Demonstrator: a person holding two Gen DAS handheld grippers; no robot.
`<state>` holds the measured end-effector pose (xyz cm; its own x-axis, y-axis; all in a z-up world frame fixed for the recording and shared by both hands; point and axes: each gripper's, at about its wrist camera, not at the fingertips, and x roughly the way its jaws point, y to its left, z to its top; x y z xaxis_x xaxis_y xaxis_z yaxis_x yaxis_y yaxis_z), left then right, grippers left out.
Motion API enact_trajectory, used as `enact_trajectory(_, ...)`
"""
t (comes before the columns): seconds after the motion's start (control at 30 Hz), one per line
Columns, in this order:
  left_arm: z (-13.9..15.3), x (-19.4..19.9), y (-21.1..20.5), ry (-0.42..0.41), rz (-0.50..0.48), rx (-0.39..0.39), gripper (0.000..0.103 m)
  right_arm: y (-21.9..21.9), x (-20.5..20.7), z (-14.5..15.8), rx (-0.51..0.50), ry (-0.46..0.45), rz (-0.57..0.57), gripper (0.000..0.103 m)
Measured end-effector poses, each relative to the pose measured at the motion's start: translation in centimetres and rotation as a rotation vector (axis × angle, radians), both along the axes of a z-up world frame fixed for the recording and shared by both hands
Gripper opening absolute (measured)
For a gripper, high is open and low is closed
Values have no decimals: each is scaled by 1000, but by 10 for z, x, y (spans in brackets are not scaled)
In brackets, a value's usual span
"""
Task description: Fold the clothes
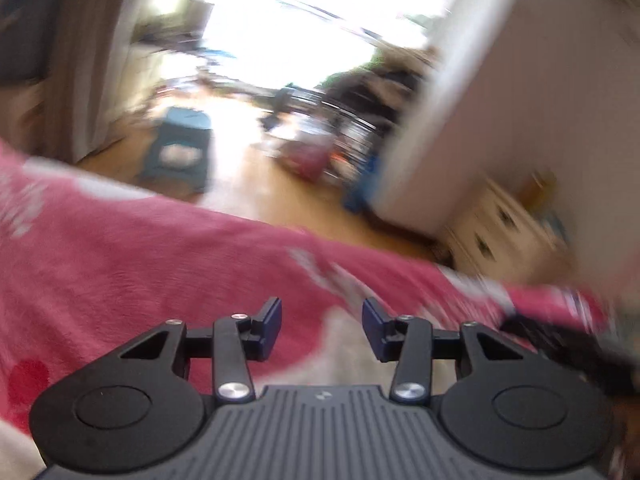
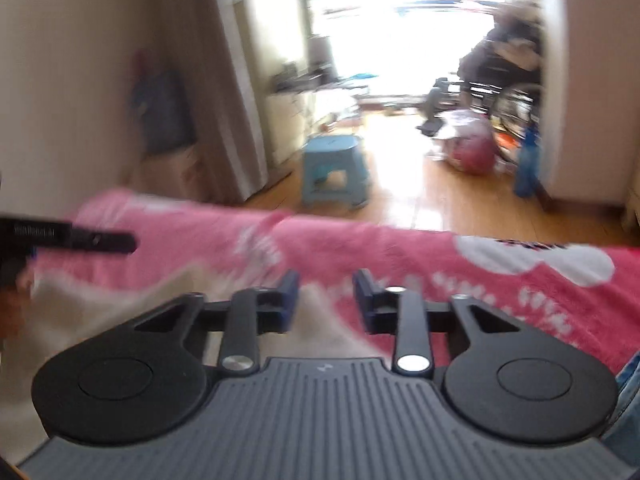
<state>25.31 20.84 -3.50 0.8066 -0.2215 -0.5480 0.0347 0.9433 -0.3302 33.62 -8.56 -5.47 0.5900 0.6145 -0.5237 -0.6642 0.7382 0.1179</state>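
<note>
My left gripper (image 1: 322,326) level over the pink blanket (image 1: 160,272), jaws apart and empty, my right gripper (image 2: 326,302) likewise parted, cream garment (image 2: 100,304) beneath both, blanket edge ahead, wooden floor (image 2: 420,200) beyond, blue stool (image 2: 334,168) there

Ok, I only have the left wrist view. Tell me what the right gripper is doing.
Observer: The right gripper is open, with nothing between its jaws. It points across a cream fleecy cloth on the pink plush blanket.
Operator: Say how far that cloth runs.
Observer: From under the right gripper to the picture's left edge, passing below the left gripper, which shows side-on there.
Operator: Report anything else nearby.
Observer: A strip of blue denim shows at the right edge beside the right gripper's body. I cannot tell what garment it is.
</note>
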Motion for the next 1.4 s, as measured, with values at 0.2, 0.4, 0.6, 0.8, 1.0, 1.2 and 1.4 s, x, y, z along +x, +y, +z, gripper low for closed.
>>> enact_trajectory(0.2,-32,-7,-55,54,-174,183,40,46,-2,-29,-128,32,88,10)
enact_trajectory(0.4,-53,16,-49,70,-93,198,28,58,27,-40,-117,62,-20,8)
enact_trajectory(0.6,-55,33,-45,70,-44,190,27,60,47,-48,-84,107,-86,7)
enact_trajectory(0.8,-51,37,-36,103,-1,102,28,8,65,-30,340,332,-285,10)
enact_trajectory(1.0,-26,17,-30,101,28,39,57,-40,41,15,389,300,-294,12)
enact_trajectory(1.2,30,-38,-30,16,-14,95,69,-81,-20,56,336,273,-235,12)
enact_trajectory(1.4,100,-115,-19,1,-60,88,71,-91,-121,71,161,328,-104,12)
